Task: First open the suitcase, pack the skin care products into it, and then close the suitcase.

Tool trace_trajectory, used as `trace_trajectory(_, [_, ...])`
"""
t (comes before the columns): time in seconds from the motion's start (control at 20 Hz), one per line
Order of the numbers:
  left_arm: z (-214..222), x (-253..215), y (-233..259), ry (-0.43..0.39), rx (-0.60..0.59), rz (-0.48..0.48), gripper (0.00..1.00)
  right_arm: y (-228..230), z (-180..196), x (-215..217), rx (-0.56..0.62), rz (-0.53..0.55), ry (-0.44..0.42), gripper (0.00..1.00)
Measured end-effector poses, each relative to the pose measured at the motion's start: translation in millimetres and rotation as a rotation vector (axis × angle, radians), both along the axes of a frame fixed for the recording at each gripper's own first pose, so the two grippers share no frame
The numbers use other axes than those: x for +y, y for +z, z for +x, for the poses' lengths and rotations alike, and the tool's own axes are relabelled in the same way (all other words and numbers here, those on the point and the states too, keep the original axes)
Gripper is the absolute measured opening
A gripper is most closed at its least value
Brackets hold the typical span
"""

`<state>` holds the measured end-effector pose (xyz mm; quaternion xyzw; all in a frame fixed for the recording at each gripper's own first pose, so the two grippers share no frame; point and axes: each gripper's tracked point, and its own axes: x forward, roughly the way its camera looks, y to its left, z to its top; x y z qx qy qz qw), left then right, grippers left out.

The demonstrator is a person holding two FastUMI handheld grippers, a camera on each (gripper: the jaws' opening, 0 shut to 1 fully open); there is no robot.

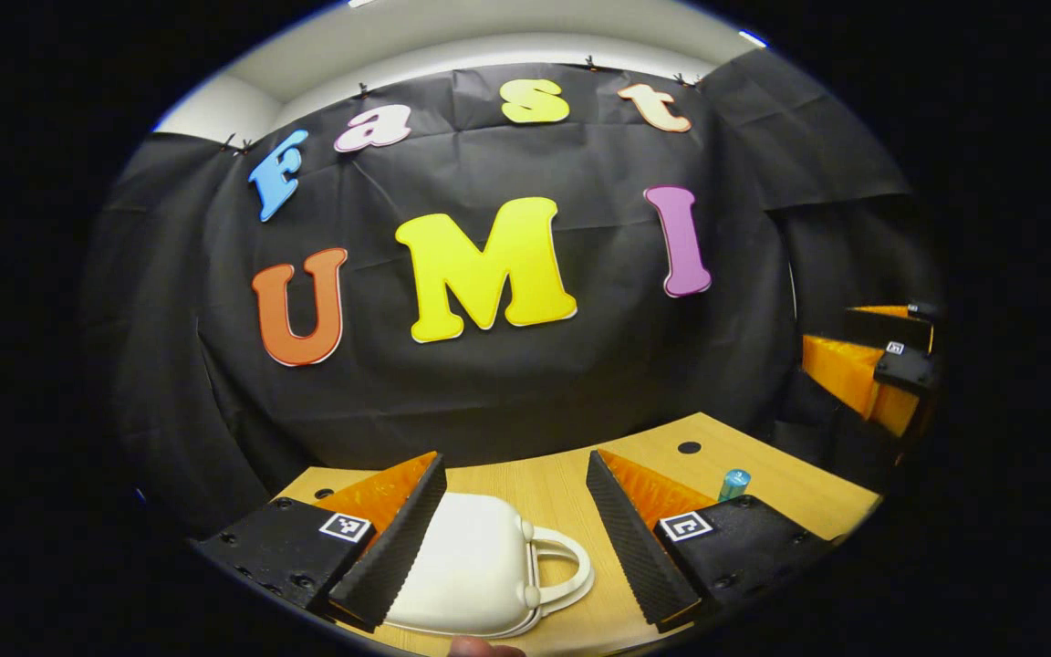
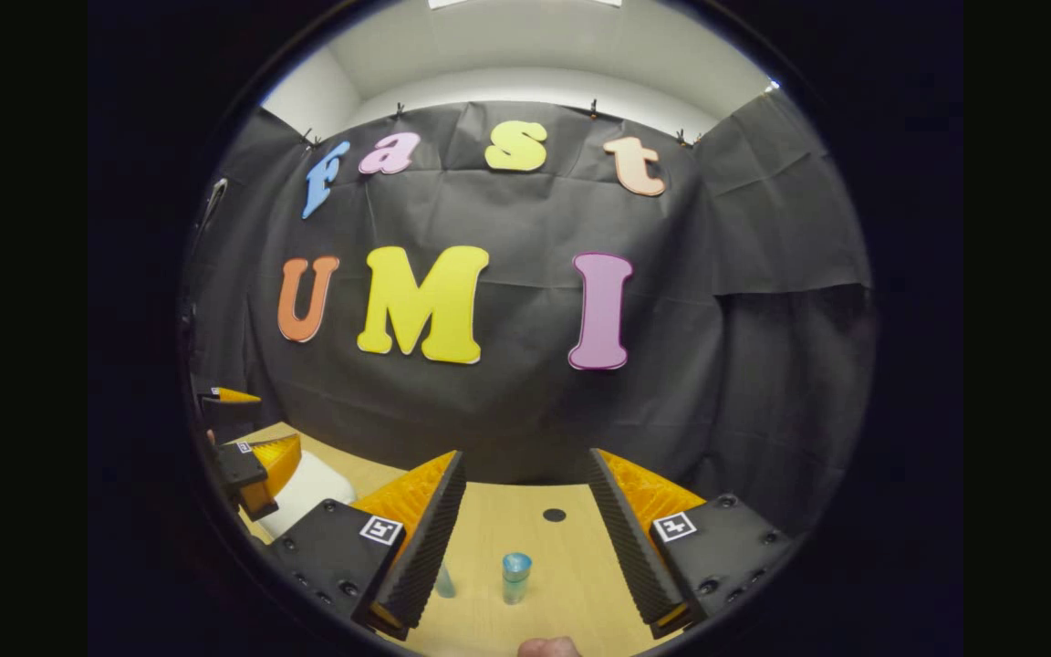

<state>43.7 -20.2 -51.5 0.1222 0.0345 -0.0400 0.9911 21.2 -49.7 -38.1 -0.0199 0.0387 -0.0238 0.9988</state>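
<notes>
I take the case (image 1: 475,566) as my landmark: small, white, hard-shelled, lid down, lying on the table (image 1: 571,488) with its loop handle (image 1: 567,570) turned to the right in the left gripper view. It looks light and stiff, with a glossy, rounded shell that I judge will slide under a pinch. I would take it by the handle or at the seam beside it, steadying the shell with the other tool.

My left gripper (image 1: 516,529) hovers just above and in front of the case, fingers spread wide, holding nothing.

Right of the case, well apart, stands 1 small blue bottle (image 2: 515,577), upright; a 2nd, paler piece (image 2: 444,581) sits half hidden behind a finger. I judge them light, slick and easy to tip, so grip low on the body.

My right gripper (image 2: 525,538) hangs over them, wide open, empty, pointing level across the table.
</notes>
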Motion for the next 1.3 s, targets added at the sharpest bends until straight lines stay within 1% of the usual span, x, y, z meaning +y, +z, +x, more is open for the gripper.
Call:
trace_trajectory(0.05, [1.8, -5.6, -9.3, -0.022, 0.014, 0.041, 0.98, -2.4, 0.1, -5.2, 0.006, -0.003, -0.006, 0.81])
trace_trajectory(0.1, [4.7, -12.9, -20.6, -0.051, 0.032, 0.088, 1.0, -5.4, 0.2, -10.8, 0.013, -0.009, -0.013, 0.81])
trace_trajectory(0.2, [5.9, -27.5, -51.1, -0.108, 0.074, 0.185, 0.99, -12.5, 1.5, -25.0, 0.028, -0.012, -0.03, 0.81])
trace_trajectory(0.3, [4.3, -33.5, -78.2, -0.131, 0.125, 0.276, 0.99, -18.7, 3.4, -34.5, 0.042, -0.011, -0.04, 0.81])
trace_trajectory(0.35, [6.3, -33.4, -95.3, -0.139, 0.156, 0.346, 0.99, -21.6, 4.5, -40.0, 0.045, -0.012, -0.044, 0.81])
trace_trajectory(0.45, [8.2, -32.4, -120.1, -0.151, 0.201, 0.438, 0.99, -27.7, 5.2, -51.4, 0.058, -0.007, -0.057, 0.81])
trace_trajectory(0.5, [11.0, -28.4, -139.7, -0.151, 0.243, 0.517, 0.98, -31.8, 4.3, -58.8, 0.064, -0.005, -0.064, 0.8])
trace_trajectory(0.55, [13.5, -23.9, -150.9, -0.142, 0.262, 0.556, 0.99, -34.0, 3.8, -62.4, 0.067, -0.005, -0.065, 0.81])
trace_trajectory(0.7, [16.4, -12.9, -183.8, -0.153, 0.339, 0.66, 0.99, -41.4, 2.7, -74.6, 0.084, -0.003, -0.076, 0.81])
trace_trajectory(0.75, [17.8, -8.6, -190.5, -0.153, 0.363, 0.685, 1.0, -44.9, 2.7, -78.9, 0.089, 0.001, -0.079, 0.81])
trace_trajectory(0.85, [27.5, 0.5, -204.6, -0.142, 0.407, 0.705, 0.97, -47.9, 2.5, -85.4, 0.097, -0.003, -0.085, 0.81])
trace_trajectory(0.95, [32.5, 2.7, -213.2, -0.132, 0.428, 0.722, 0.89, -51.5, 1.2, -89.4, 0.107, 0.001, -0.089, 0.81])
trace_trajectory(1.0, [33.2, 1.7, -216.8, -0.136, 0.441, 0.727, 0.78, -53.7, 0.9, -90.9, 0.112, 0.002, -0.09, 0.81])
trace_trajectory(1.05, [33.5, 2.1, -222.1, -0.136, 0.455, 0.734, 0.74, -55.2, 0.0, -91.8, 0.116, -0.001, -0.092, 0.81])
trace_trajectory(1.1, [32.4, 1.5, -227.4, -0.143, 0.477, 0.734, 0.65, -56.2, -1.2, -92.7, 0.118, -0.001, -0.092, 0.81])
trace_trajectory(1.15, [31.5, 0.3, -230.2, -0.147, 0.486, 0.732, 0.61, -56.0, -2.7, -93.3, 0.12, -0.002, -0.093, 0.81])
trace_trajectory(1.3, [33.8, -0.4, -228.9, -0.156, 0.5, 0.748, 0.41, -63.8, -8.0, -94.2, 0.14, 0.001, -0.096, 0.81])
